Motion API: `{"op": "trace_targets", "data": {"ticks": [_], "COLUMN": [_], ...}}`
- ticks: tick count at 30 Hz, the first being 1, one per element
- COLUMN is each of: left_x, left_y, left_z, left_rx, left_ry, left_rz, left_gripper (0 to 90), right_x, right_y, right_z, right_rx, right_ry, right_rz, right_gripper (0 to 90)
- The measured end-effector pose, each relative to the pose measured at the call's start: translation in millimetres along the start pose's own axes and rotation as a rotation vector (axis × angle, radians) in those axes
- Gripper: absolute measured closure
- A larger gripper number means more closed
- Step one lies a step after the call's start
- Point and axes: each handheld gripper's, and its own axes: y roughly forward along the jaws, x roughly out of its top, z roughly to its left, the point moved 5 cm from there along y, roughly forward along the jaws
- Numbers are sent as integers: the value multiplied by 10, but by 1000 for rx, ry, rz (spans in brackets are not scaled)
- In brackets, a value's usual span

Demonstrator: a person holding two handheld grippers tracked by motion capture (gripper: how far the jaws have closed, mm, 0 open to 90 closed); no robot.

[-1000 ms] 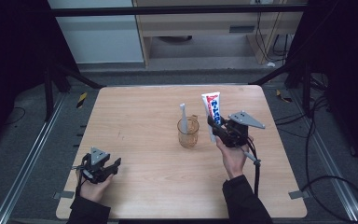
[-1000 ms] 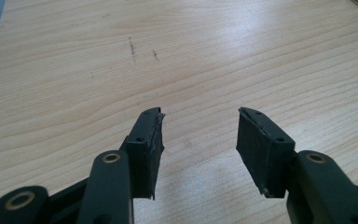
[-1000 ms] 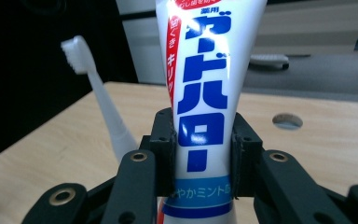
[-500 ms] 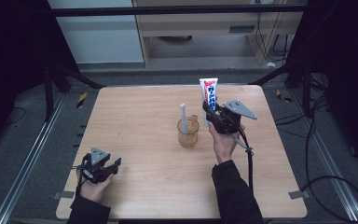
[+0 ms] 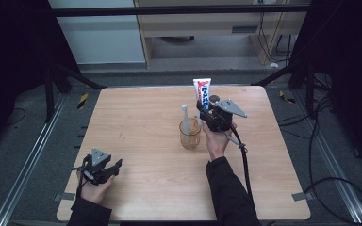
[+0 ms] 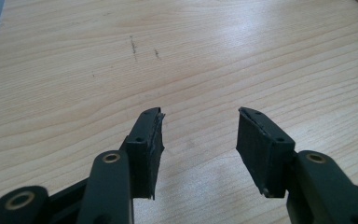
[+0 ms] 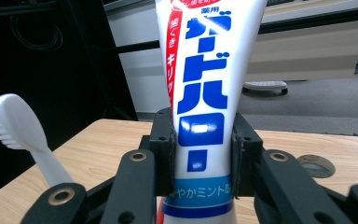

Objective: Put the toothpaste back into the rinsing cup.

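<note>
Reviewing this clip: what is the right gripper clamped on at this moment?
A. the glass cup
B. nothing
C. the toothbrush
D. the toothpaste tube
D: in the right gripper view the right gripper has both jaws pressed against the upright toothpaste tube; the toothbrush stands apart.

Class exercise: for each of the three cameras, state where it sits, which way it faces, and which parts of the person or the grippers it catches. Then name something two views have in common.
High view: above the person's side, facing forward and down at the wooden table; both forearms, left gripper, right gripper.
Left gripper view: on the left gripper, facing bare tabletop between open jaws.
Right gripper view: on the right gripper, facing level across the table; jaws clamp an upright toothpaste tube.
Shared: high and right gripper views both show tube and toothbrush.
</note>
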Motion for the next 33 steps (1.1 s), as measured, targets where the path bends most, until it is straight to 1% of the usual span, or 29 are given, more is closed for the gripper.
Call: {"op": "trace_targets", "data": {"ticks": [4,14,24,33], "left_x": [0,0,-1,-1], "left_y": [0,3,4,4], "left_z": [-2,1,1,1], "left_rx": [0,-1,-1,-1], "left_ry": [2,1,2,3], "left_rz": [0,1,2,2], "left_gripper": [495,494,494,494], "right_x": [-37,-142,-279,-373], "right_y": [61,183,276,312], "right_z": [19,71,121,115], "right_rx": [5,17,28,33], "right_ry": [-2,-2,-13,-20], "right_rz": [-3,15,65,127], "right_gripper": [679,678,670,657]}}
